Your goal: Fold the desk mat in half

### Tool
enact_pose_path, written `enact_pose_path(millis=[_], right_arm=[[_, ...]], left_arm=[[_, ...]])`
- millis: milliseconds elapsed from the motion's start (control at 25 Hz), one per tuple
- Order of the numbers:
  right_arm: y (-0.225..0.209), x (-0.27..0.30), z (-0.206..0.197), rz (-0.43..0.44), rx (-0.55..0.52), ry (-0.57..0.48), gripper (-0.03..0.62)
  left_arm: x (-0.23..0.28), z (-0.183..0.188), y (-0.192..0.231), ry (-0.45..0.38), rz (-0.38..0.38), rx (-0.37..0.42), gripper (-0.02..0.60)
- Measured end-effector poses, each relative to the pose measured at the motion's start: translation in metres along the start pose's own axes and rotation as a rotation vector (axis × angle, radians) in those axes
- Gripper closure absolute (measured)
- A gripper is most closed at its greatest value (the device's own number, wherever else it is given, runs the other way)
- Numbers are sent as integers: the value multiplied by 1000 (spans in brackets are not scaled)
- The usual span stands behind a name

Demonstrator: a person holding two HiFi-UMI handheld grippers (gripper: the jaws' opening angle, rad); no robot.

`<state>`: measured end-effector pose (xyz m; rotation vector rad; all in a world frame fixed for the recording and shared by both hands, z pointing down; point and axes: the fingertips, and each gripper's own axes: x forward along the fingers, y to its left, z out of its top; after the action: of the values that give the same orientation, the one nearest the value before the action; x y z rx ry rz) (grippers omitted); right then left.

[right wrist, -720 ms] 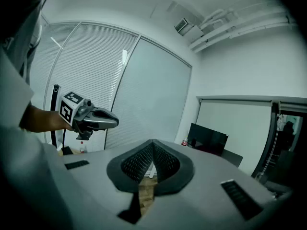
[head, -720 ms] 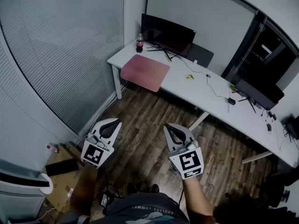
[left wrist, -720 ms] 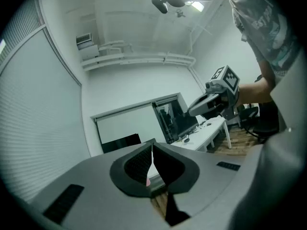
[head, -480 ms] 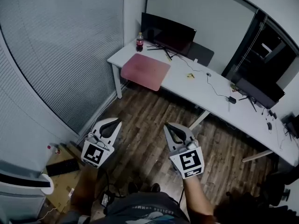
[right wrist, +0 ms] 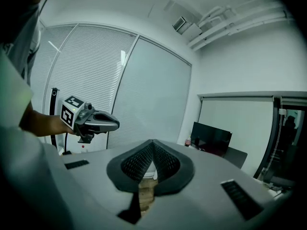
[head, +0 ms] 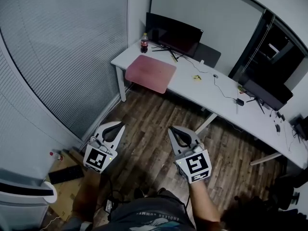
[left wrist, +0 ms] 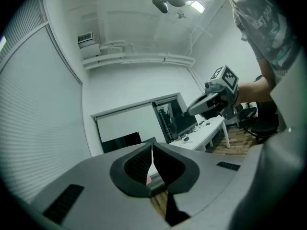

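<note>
Light level: dim, with a cool grey-blue cast in all views.
Source: ceiling lamp (left wrist: 195, 5) high above the left gripper (left wrist: 152, 148), off to its right, with a small glare patch round it.
Shadows: soft and diffuse, no hard edges.
Distortion: strong fisheye, walls bow; black vignette at the corners of both gripper views.
Focus: gripper body nearest the lens is soft.

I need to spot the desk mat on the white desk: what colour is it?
Pinkish red; the desk mat shows best in the head view.
</note>
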<state>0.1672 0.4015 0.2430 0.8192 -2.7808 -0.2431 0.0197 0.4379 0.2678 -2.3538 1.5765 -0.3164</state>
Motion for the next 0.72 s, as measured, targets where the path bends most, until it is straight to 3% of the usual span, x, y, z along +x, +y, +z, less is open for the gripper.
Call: enact_pose_path(millis=[280,720], right_arm=[[-9,13,-5,-8,26,19,568],[-56,67,-20,48,39,6,568]], left_arm=[[9,-7,6,6,-13,0,557],[50,-27,39,70,39,-1,557]])
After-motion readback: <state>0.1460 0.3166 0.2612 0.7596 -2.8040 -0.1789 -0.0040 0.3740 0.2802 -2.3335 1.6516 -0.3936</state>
